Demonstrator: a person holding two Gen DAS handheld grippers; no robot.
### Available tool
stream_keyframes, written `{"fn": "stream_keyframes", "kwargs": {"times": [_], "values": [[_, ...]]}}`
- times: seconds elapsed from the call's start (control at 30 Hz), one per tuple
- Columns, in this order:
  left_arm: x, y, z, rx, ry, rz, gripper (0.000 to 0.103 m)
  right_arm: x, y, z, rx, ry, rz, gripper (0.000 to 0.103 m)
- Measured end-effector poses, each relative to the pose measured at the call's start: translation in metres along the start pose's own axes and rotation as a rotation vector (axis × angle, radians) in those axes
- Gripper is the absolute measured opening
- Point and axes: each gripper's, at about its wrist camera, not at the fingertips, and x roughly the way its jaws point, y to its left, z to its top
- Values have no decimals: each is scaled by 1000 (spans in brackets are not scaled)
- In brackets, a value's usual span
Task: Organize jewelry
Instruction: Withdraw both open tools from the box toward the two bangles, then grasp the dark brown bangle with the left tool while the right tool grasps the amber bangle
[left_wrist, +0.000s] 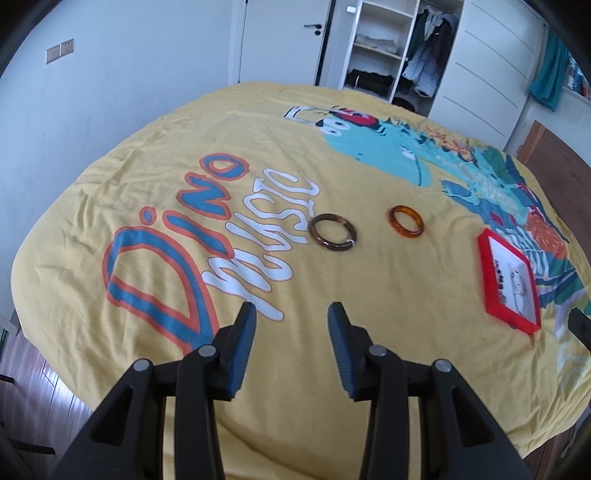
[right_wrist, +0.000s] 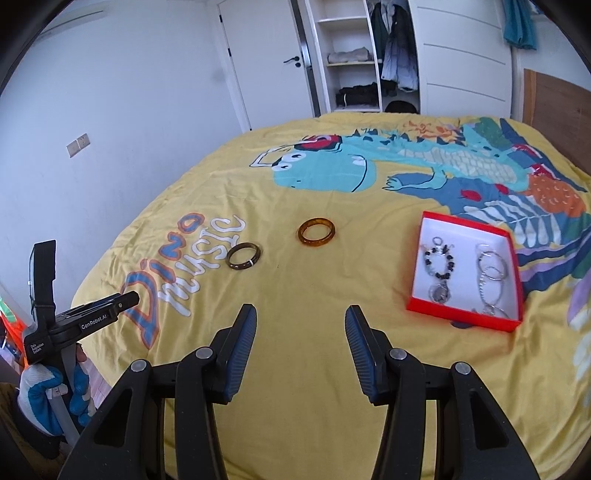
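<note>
A dark brown bangle (left_wrist: 334, 233) (right_wrist: 243, 256) and an amber bangle (left_wrist: 406, 221) (right_wrist: 317, 231) lie side by side on the yellow dinosaur bedspread (left_wrist: 369, 369) (right_wrist: 314, 332). A red box with a white lining (left_wrist: 493, 295) (right_wrist: 421, 295) sits to their right and holds a beaded bracelet (right_wrist: 439, 264) and silver rings and chains (right_wrist: 491, 280). My left gripper (left_wrist: 291, 314) is open and empty, held above the bed short of the bangles. My right gripper (right_wrist: 301, 315) is open and empty, also short of them. The left gripper also shows at the left edge of the right wrist view (right_wrist: 118, 301).
The bed fills most of both views. A white wall and door (right_wrist: 258, 74) stand behind it, with an open wardrobe of shelves and hanging clothes (right_wrist: 369, 62). A wooden headboard (right_wrist: 554, 107) is at the right. Wooden floor (left_wrist: 33, 387) shows at the lower left.
</note>
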Motion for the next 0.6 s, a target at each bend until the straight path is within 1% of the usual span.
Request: {"fn": "stream_keyframes", "kwargs": {"times": [0.33, 0.43, 0.6], "values": [[102, -7, 46, -12, 102, 9, 38, 108, -24, 37, 20, 115, 11, 49], [135, -11, 61, 1, 126, 31, 38, 138, -32, 48, 21, 139, 6, 49], [179, -14, 83, 23, 146, 63, 38, 191, -40, 70, 21, 167, 0, 49]]}}
